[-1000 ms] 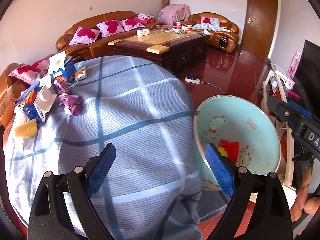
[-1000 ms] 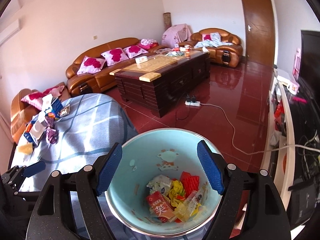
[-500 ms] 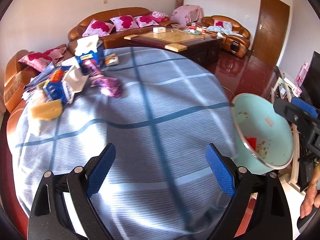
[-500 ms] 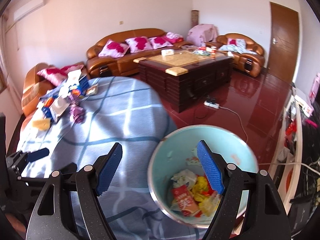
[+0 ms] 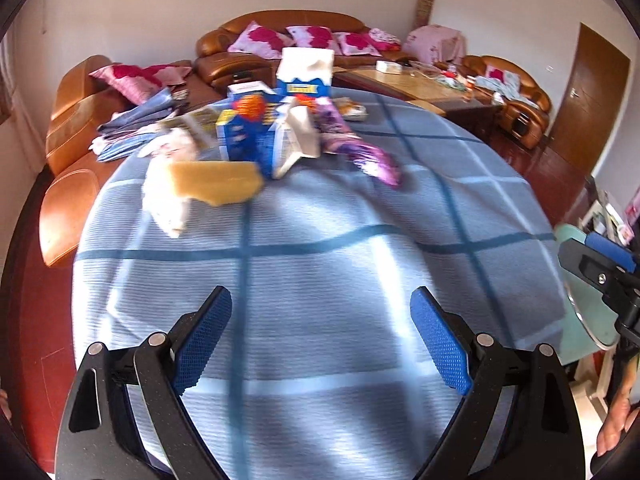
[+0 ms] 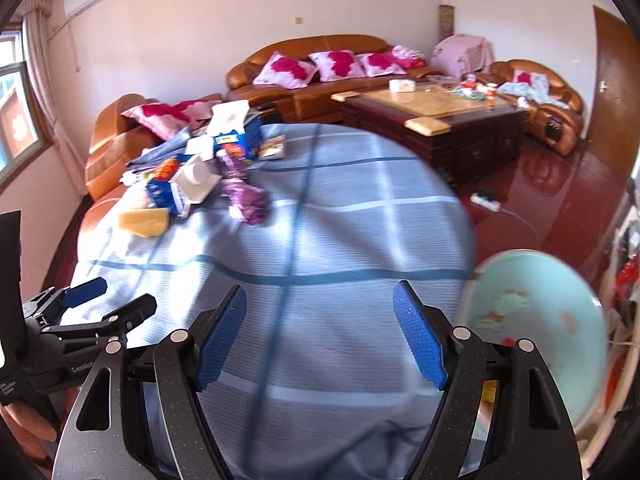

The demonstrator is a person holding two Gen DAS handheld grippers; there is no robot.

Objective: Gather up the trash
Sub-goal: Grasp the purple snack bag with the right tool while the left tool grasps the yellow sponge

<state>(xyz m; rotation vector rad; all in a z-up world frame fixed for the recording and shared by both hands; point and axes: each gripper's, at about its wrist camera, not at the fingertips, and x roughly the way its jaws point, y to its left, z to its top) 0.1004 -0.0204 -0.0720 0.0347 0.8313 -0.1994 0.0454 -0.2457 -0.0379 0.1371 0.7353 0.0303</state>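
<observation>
- Reaching across the blue checked desk [image 5: 320, 264] toward the litter is the step in hand, as I judge it; both tools are spread and carry nothing.
- Left tool [image 5: 320, 336] has its jaws wide apart over bare cloth, and the trash pile [image 5: 256, 136] lies well ahead at about twelve o'clock, far side of the desk.
- Right tool [image 6: 320, 336] has just eased its jaws in a little, yet they stand well apart with only cloth showing between them; from it the pile sits at about eleven o'clock.
- Nearest pieces look easiest: the yellow sponge-like slab [image 5: 216, 182] at eleven o'clock, resting on something white, and the crumpled purple wrapper [image 6: 246, 198] on the pile's right edge.
- Doing it well probably means taking one loose edge piece per tool, coming in low so one pad slides under a corner, rather than poking into the stacked blue cartons [image 5: 248, 136], which lean on each other and may topple.
- Pale green bin [image 6: 536, 332] stands off the desk's edge at about four o'clock from the right tool, with some litter already inside; each pick must travel back there.
- Nothing stands on the cloth between the tools and the pile.
- Around: brown leather sofas with pink cushions [image 6: 320, 64], a dark coffee table [image 6: 436, 120], and a power strip [image 6: 486, 202] with its cord on the red floor, all clear of the reach.
- Motion blur hides the labels on the cartons.
</observation>
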